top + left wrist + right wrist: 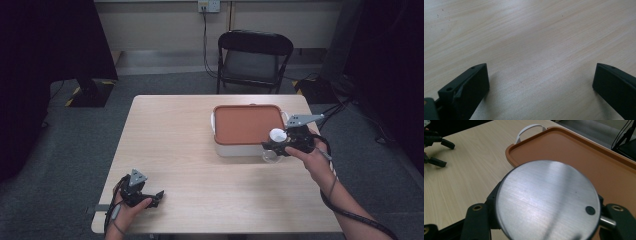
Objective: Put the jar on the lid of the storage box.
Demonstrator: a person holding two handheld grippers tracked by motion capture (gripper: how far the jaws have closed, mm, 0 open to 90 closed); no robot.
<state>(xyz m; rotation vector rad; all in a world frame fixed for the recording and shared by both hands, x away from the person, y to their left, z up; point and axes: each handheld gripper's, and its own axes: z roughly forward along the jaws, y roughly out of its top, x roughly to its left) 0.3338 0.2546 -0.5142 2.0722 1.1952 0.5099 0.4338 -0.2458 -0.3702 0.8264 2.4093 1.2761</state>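
While my left claw (pixel 159 195) rests low at the near left corner of the worktop (pixel 180 150), its jaws stand spread wide with only bare pale wood between them. Farther along and to the right, my right claw (pixel 274 145) is pressed tight on a small jar with a round brushed-metal lid (pixel 547 201); in the right gripper view that lid sits squarely between the two black jaws, with a small dark dot near its right edge. From above, the jar's lid looks pale and round, and a clear glassy body (pixel 270 156) shows beneath it. I hold the jar just at the near right corner of a white container (pixel 235 148) capped with a flat orange-brown cover (pixel 247 122), whose rim is raised all round. Whether the jar touches the container I cannot tell. A white handle (pixel 530 128) curves up at the container's far end in the right gripper view. Beyond the worktop, a black folding chair (pixel 254 60) stands on the grey floor, and a cable hangs from a wall socket (pixel 208 6) behind it.
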